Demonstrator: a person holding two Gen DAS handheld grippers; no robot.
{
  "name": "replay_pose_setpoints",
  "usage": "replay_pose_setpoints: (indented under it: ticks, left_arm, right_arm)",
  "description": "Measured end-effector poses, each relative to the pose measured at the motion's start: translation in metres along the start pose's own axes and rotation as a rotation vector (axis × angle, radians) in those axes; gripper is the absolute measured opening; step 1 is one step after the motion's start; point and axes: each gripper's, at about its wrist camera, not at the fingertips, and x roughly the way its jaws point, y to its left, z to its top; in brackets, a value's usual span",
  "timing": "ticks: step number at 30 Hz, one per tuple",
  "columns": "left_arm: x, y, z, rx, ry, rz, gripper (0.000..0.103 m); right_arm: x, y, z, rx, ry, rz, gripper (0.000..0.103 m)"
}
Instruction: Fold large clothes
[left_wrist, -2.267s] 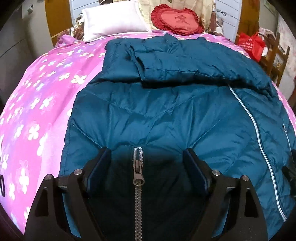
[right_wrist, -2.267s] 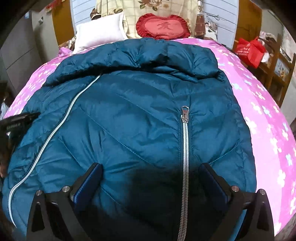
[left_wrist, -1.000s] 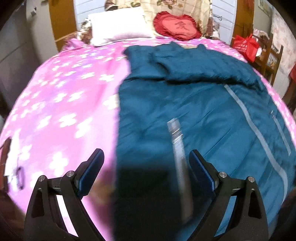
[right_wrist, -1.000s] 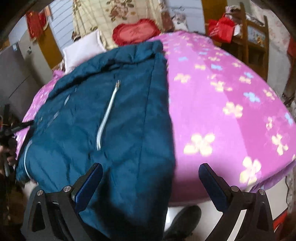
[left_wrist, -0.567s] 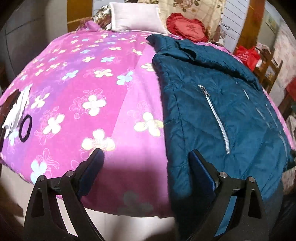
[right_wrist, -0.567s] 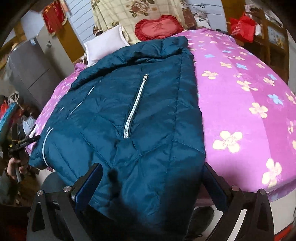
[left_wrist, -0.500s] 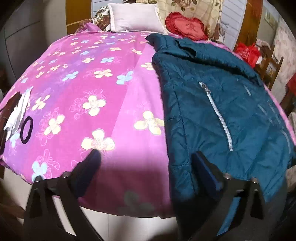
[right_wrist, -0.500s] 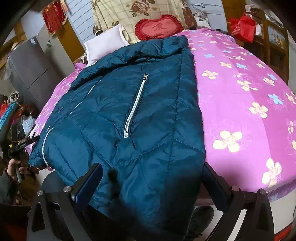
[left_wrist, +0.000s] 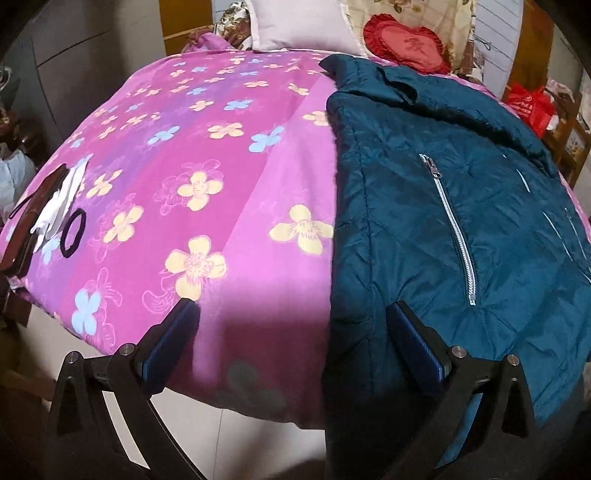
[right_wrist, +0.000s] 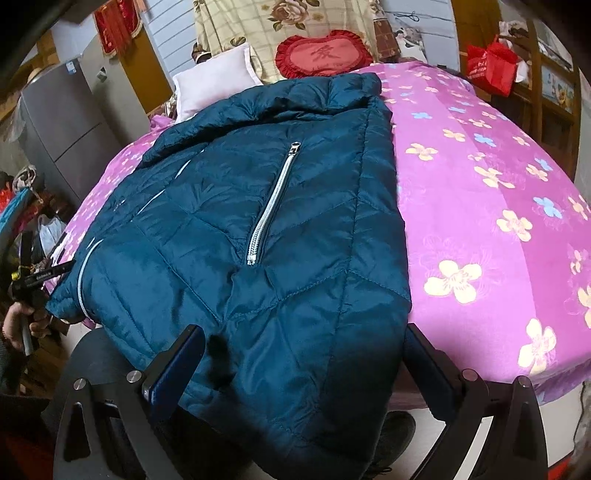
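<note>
Jacket (left_wrist: 443, 206), teal and quilted, lies on the pink flowered bedspread (left_wrist: 207, 177) in the left wrist view, hem hanging over the near edge. The left gripper (left_wrist: 291, 347) has just been opening; its jaws gape, straddling the jacket's side edge untouched. From the right wrist, the right gripper (right_wrist: 303, 365) stands wide over the hem, gripping nothing.

The left gripper (left_wrist: 291, 339) is pointing steeply downward, its jaws having just been opening and now standing wide apart with nothing pressed between the blue pads (left_wrist: 170, 345). The right gripper (right_wrist: 303, 363) is also tilting downward with its jaws spread wide, gripping nothing. At the left edge of the right wrist view, a hand (right_wrist: 22, 325) is clasping the left gripper's handle.
</note>
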Motion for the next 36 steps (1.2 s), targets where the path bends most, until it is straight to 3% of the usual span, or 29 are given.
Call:
replay_pose_setpoints:
  ticks: [15, 17, 20, 24, 29, 36]
  left_arm:
    - [-0.001, 0.000, -0.002, 0.001, -0.011, -0.001, 0.103]
    - [-0.003, 0.005, -0.002, 0.011, 0.004, -0.030, 0.103]
    - [-0.011, 0.017, -0.007, 0.010, -0.001, -0.137, 0.102]
    - [-0.025, 0.016, -0.018, 0.039, 0.027, -0.381, 0.102]
    - [-0.025, -0.003, -0.018, 0.081, 0.120, -0.667, 0.102]
    - [-0.017, -0.006, -0.003, 0.033, 0.138, -0.712, 0.102]
  right_arm:
    - [0.001, 0.003, -0.004, -0.038, -0.014, -0.030, 0.103]
    - [0.000, 0.002, -0.005, -0.041, -0.023, -0.037, 0.103]
    - [-0.003, -0.007, -0.004, -0.009, -0.014, -0.051, 0.103]
    - [-0.008, -0.017, -0.002, 0.046, 0.002, 0.001, 0.103]
    - [-0.006, -0.014, -0.002, 0.040, 0.002, 0.033, 0.103]
    - [-0.006, -0.009, -0.004, 0.015, -0.003, 0.026, 0.103]
